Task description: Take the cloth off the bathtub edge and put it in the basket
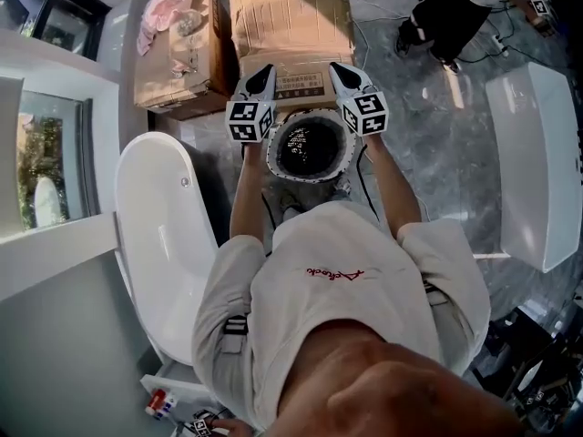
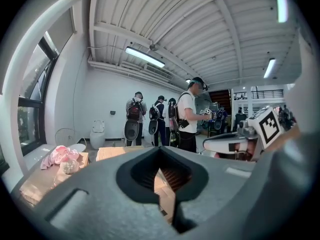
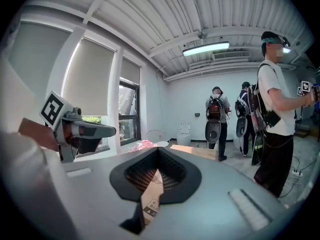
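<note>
A round basket (image 1: 273,157) with a pale rim and a dark inside stands on the floor in front of me. Both grippers hover level above it, pointing away from me. My left gripper (image 1: 262,73) is over its left rim and my right gripper (image 1: 339,67) over its right rim. Both are shut with nothing between the jaws. The white bathtub (image 1: 155,235) lies to my left, and its visible rim is bare. A pink cloth (image 1: 167,12) lies on a cardboard box at the far left, also seen as the pink cloth (image 2: 60,156) in the left gripper view.
Two cardboard boxes (image 1: 287,16) stand just beyond the basket. A second white tub (image 1: 537,162) lies at the right. A person (image 1: 455,7) stands at the far right, and several people (image 3: 272,104) with gear stand farther into the room. Cables run across the grey floor.
</note>
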A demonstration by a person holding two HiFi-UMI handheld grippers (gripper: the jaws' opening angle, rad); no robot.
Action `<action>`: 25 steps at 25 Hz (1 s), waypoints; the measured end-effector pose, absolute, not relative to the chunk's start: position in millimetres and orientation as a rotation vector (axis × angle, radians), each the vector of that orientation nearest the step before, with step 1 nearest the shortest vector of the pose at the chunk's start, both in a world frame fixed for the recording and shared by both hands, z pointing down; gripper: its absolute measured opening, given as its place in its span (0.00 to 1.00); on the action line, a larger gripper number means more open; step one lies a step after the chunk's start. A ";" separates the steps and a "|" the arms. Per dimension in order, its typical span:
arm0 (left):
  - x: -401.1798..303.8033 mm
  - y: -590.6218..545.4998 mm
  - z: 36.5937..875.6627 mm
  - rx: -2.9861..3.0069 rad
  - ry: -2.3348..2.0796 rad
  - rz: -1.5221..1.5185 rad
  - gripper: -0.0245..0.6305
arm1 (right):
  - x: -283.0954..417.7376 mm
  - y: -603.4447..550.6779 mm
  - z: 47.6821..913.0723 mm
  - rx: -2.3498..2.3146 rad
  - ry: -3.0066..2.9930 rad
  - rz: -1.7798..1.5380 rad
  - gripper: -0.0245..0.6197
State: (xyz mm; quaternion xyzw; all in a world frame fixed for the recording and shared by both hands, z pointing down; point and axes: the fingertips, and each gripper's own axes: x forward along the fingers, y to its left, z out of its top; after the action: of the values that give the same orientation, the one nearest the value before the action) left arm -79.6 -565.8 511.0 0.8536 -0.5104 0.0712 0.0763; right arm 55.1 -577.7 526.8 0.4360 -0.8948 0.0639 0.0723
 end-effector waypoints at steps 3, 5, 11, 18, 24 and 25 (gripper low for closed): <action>-80.9 -569.8 491.7 2.576 -1.542 0.191 0.04 | 54.7 -578.8 511.1 1.324 -2.703 0.174 0.05; -82.0 -574.2 475.8 2.592 -1.552 0.165 0.04 | 54.4 -582.1 497.5 1.331 -2.716 0.150 0.05; -80.7 -587.3 442.4 2.654 -1.580 0.145 0.04 | 55.8 -596.7 466.1 1.373 -2.750 0.082 0.05; -82.3 -594.9 426.5 2.674 -1.582 0.139 0.04 | 51.9 -606.4 447.9 1.398 -2.762 0.059 0.05; -82.3 -599.0 423.9 2.693 -1.572 0.146 0.04 | 46.3 -611.6 439.9 1.413 -2.770 0.044 0.05; -83.5 -599.5 424.9 2.692 -1.570 0.149 0.04 | 44.9 -612.2 439.8 1.414 -2.770 0.046 0.05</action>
State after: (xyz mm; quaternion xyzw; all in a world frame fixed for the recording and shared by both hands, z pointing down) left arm -83.5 -599.5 424.9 0.8628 -0.5031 0.0479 0.0106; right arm 44.9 -612.2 439.8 0.4546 -0.8904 0.0147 0.0157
